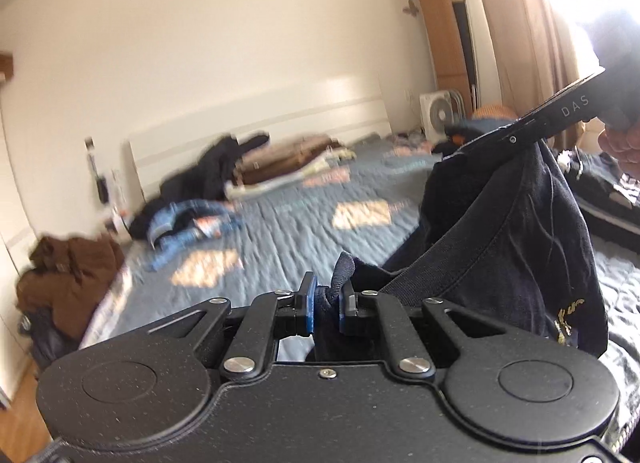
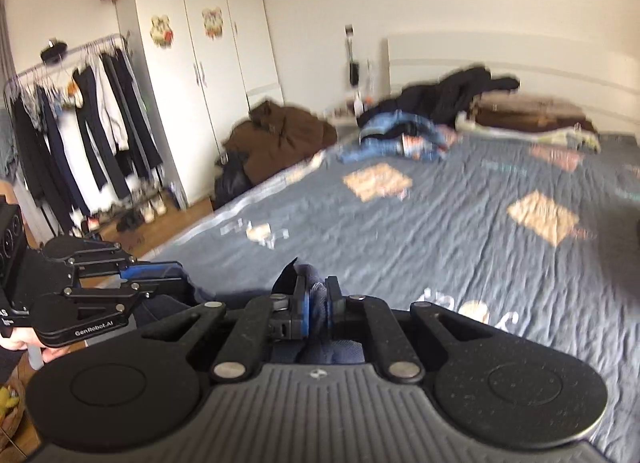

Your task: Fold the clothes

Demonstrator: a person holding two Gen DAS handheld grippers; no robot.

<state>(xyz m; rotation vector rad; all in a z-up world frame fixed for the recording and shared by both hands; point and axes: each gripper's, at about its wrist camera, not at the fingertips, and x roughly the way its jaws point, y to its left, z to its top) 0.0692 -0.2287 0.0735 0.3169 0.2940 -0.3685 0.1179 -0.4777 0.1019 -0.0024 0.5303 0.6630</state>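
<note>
Left gripper (image 1: 325,299) and right gripper (image 2: 317,305) each pinch the dark navy cloth garment (image 1: 500,223); blue quilted bed (image 2: 440,231) at twelve o'clock

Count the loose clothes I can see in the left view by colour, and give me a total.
Navy: 1, the held garment
Brown: 1, a jacket beside the bed
Blue: 1, jeans
Black: 1, a garment by the headboard
Total: 4
</note>
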